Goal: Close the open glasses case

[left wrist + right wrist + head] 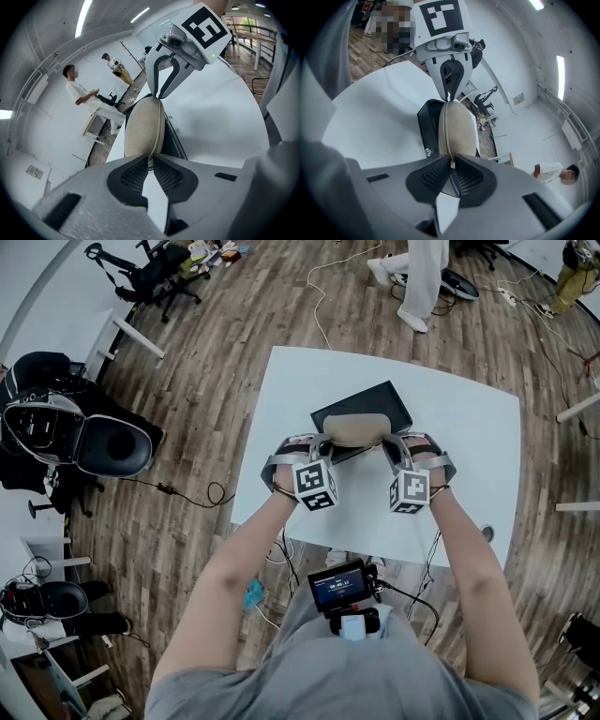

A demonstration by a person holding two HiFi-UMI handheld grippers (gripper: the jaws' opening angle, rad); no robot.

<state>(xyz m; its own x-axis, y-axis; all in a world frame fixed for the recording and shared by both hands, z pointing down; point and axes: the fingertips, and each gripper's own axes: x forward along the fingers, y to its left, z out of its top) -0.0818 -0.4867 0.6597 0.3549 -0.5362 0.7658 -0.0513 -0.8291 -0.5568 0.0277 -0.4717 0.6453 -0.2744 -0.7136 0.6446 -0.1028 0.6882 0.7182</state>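
Glasses case (356, 429): beige, oval shell, lying lengthwise between the two grippers on a flat black board (375, 401), which rests near the middle of a white table (469, 446). In both gripper views the shell halves show only a thin seam line between them. The lid looks down or very nearly so, though whether it has latched cannot be told.

Left gripper (323, 448): jaws drawn almost together, tips pinching the case's left end across that seam. Its own view shows the beige end running straight into the narrow gap between the pads. Nothing else is held.

Right gripper (392, 448): same stance at the opposite end, jaws nearly closed and nipped onto the case's right end. Both grippers angle downward toward the table, facing one another along the length of the case.

Step in hand, by judgement: the closing squeeze itself, at or close to its finish, with each end pressed shut at once.

Next move, by judgement: make sure the seam is fully shut along its length. Then ease both pairs of jaws apart and draw them outward without dragging the case off the board.

Surroundings: wooden floor, office chairs at left, a person standing beyond the table.
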